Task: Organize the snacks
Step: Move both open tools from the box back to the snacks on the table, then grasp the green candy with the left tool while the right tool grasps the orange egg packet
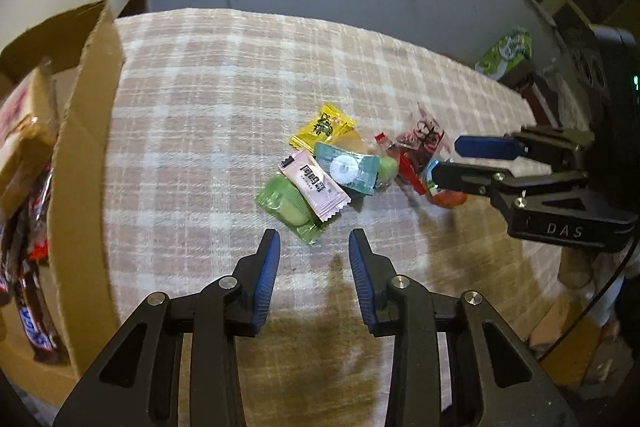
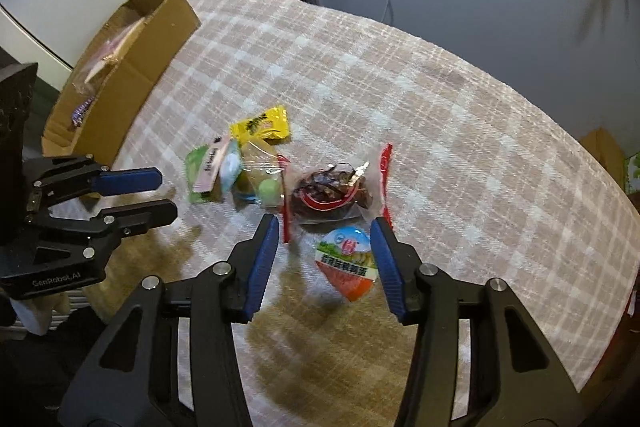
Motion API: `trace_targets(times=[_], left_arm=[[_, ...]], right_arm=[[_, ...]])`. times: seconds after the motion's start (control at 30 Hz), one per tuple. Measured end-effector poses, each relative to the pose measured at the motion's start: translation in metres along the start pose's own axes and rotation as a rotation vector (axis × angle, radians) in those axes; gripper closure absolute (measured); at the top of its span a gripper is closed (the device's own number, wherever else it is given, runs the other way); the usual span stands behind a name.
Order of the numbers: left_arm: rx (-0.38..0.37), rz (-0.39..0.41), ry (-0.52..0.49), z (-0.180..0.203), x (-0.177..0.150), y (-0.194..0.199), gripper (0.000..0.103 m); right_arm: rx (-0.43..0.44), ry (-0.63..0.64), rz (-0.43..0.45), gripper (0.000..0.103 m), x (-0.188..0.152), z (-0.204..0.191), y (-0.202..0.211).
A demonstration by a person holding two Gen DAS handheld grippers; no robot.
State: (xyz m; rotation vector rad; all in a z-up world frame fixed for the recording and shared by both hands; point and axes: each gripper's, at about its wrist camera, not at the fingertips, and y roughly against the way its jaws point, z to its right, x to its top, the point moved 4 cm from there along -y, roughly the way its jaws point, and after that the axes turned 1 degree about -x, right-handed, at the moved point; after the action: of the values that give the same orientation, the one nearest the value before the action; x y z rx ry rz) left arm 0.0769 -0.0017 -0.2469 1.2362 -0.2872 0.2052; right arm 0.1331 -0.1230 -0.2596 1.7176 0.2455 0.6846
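Observation:
A heap of small snack packets lies mid-table: a yellow packet (image 1: 324, 127), a pink sachet (image 1: 314, 185), a green packet (image 1: 288, 205) and a teal packet (image 1: 346, 167). To their right lie a clear bag with red trim (image 2: 332, 191) and an orange-and-blue packet (image 2: 348, 263). My left gripper (image 1: 315, 241) hangs open just short of the green packet's near tip, holding nothing. My right gripper (image 2: 325, 227) is open over the orange-and-blue packet, which lies on the cloth close to the right pad. Each gripper also shows in the other's view: the left gripper (image 2: 166, 193), the right gripper (image 1: 447, 158).
A plaid cloth (image 1: 240, 87) covers the table. An open cardboard box (image 1: 84, 155) with chocolate bars (image 1: 32, 307) stands at the left edge, also seen as the box (image 2: 132, 83). A green pack (image 1: 506, 53) sits beyond the table's right edge. A wall stands behind.

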Motion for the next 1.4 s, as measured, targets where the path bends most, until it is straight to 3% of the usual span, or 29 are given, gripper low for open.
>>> trace_targets(times=[0.2, 0.4, 0.67, 0.83, 1.0, 1.23, 1.4], left_arm=[[0.025, -0.009, -0.039, -0.004, 0.007, -0.012, 0.070], [0.056, -0.011, -0.150, 0.001, 0.011, -0.023, 0.069], [0.061, 0.089, -0.206, 0.003, 0.008, -0.026, 0.069], [0.051, 0.146, -0.256, 0.006, -0.004, -0.025, 0.058], [0.131, 0.206, -0.354, 0.016, -0.008, -0.032, 0.057], [0.114, 0.236, -0.329, 0.014, -0.004, -0.033, 0.057], [0.121, 0.249, -0.341, 0.013, -0.004, -0.032, 0.058]], right_arm=[[0.001, -0.018, -0.012, 0.053, -0.005, 0.009, -0.009], [-0.001, 0.002, -0.014, 0.053, -0.007, 0.009, -0.014], [-0.005, 0.064, 0.015, 0.053, -0.012, 0.004, -0.022], [0.024, 0.078, 0.075, 0.053, -0.023, 0.006, -0.017], [-0.005, 0.127, 0.123, 0.053, -0.029, 0.002, -0.019], [-0.007, 0.162, 0.123, 0.053, -0.032, 0.002, -0.019], [-0.053, 0.197, 0.122, 0.062, -0.032, -0.003, -0.020]])
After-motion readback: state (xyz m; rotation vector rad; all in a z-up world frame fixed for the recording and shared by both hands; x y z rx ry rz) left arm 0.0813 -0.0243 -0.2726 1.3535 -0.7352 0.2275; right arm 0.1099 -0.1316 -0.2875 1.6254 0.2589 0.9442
